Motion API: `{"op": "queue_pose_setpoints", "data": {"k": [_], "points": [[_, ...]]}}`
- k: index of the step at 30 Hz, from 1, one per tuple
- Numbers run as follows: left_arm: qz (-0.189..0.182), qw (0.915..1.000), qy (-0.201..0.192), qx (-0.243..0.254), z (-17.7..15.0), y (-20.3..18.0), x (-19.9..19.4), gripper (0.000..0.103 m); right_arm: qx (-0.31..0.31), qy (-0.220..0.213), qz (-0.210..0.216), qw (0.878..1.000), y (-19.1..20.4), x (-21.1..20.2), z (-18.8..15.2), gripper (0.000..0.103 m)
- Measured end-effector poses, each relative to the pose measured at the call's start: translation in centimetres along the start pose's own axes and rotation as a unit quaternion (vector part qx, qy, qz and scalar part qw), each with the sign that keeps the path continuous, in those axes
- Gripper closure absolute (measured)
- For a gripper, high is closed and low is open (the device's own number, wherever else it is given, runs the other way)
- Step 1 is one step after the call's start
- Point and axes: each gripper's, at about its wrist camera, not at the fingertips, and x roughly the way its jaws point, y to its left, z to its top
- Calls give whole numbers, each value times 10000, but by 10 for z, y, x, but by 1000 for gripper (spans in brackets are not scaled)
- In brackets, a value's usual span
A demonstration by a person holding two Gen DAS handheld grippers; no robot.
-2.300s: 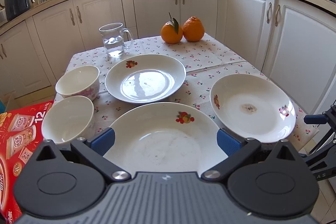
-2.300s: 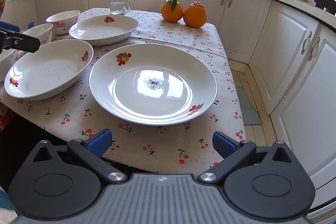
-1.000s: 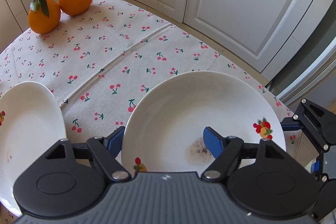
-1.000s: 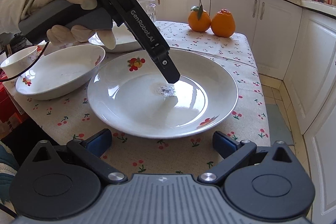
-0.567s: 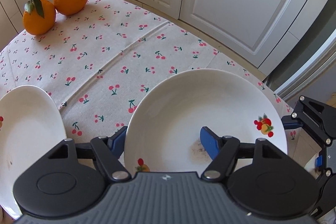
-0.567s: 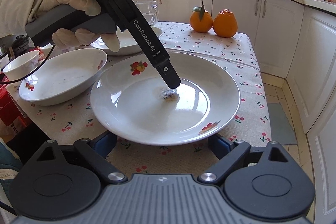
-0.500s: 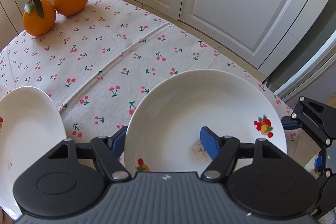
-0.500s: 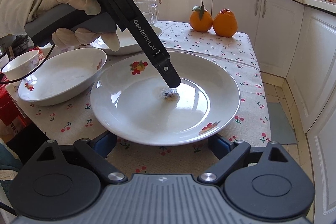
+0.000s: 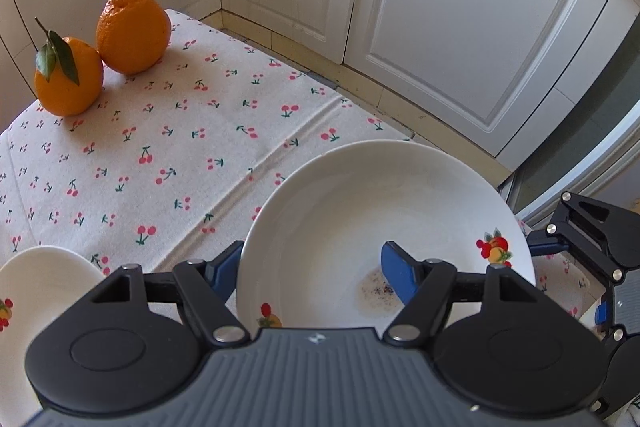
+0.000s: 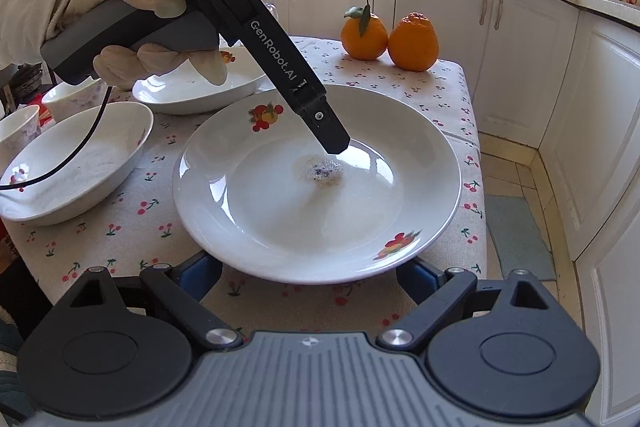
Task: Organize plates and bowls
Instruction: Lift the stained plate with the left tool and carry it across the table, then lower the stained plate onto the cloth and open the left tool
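In the right wrist view, the right gripper is seen with its two blue fingers spread wide, both tucked under the near rim of a large white plate at about 6 o'clock; whether the fingers actually touch the plate cannot be told, and nothing is clamped between them. The plate sits on a cherry-print tablecloth and carries fruit decals at 11 and 5 o'clock on its rim, with a speckled smudge near its centre. Over that centre the left gripper is angled down from 10 o'clock, held by a gloved hand. In the left wrist view its jaws are set partly open across the plate's rim: one blue finger lies outside the rim over the cloth, the other inside the plate beside the smudge, and no squeeze on the rim can be made out. A deeper white dish lies just beside the plate at 9 o'clock, and another dish beyond it at 11 o'clock. Two small bowls are seen at the far left edge. Two oranges, touching each other, stand at 1 o'clock near the far table edge, one with a leaf. White cabinets close the background.
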Motion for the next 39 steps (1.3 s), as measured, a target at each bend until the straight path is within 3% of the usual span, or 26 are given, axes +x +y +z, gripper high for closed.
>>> {"op": "queue_pose_setpoints", "data": {"k": [16,36,39], "points": [[-42,9999,-97,-64,27,16,26,31,221,57,-159,9996,-29,25,18,7],[12,9998,-174,-55,34,19,35,32,302,92,-268,9991,-30,29,23,7],[0,9998,-151,-119,34,20,33,27,306,99,-285,9991,-31,29,23,7]]}}
